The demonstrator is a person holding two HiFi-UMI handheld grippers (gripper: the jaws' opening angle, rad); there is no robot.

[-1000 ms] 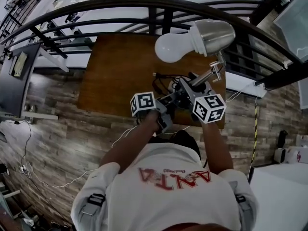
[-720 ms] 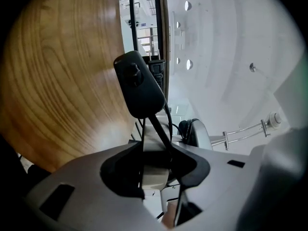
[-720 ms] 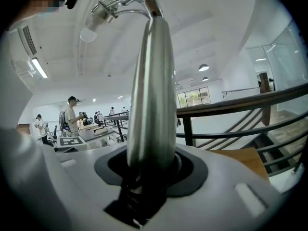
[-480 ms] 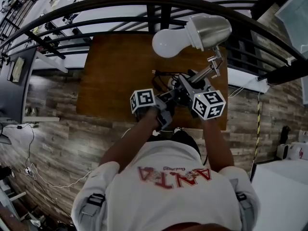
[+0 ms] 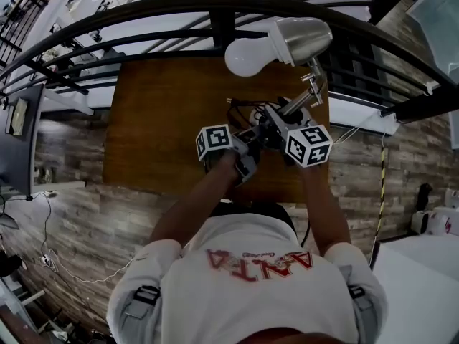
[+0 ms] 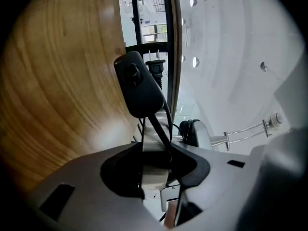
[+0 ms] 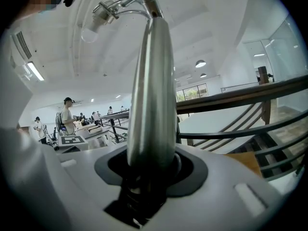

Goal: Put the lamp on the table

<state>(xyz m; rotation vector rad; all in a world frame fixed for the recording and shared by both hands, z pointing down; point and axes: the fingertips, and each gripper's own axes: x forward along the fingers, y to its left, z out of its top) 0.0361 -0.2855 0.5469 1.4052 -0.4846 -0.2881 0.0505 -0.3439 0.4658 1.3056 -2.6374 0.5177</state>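
Observation:
The lamp, with its silver shade (image 5: 303,37) and white bulb (image 5: 246,56), is tilted over the brown wooden table (image 5: 161,120). My right gripper (image 5: 278,122) is shut on the lamp's shiny metal stem (image 7: 151,95), which rises between its jaws to the bulb (image 7: 91,32). Just left of it, my left gripper (image 5: 251,139) is shut on a pale metal part of the lamp's foot (image 6: 155,150). A black cable with a black switch (image 6: 138,84) runs out of those jaws. Whether the lamp's foot touches the tabletop is hidden.
A dark curved railing (image 5: 215,9) runs behind the table, seen too in the right gripper view (image 7: 236,100). Wood-plank floor (image 5: 72,213) surrounds the table, with white cables (image 5: 50,264) on it. The table's left half (image 5: 143,106) is bare wood. People stand far off (image 7: 66,117).
Both grippers and the lamp have moved a little farther in over the table. Both grips have stayed the same.

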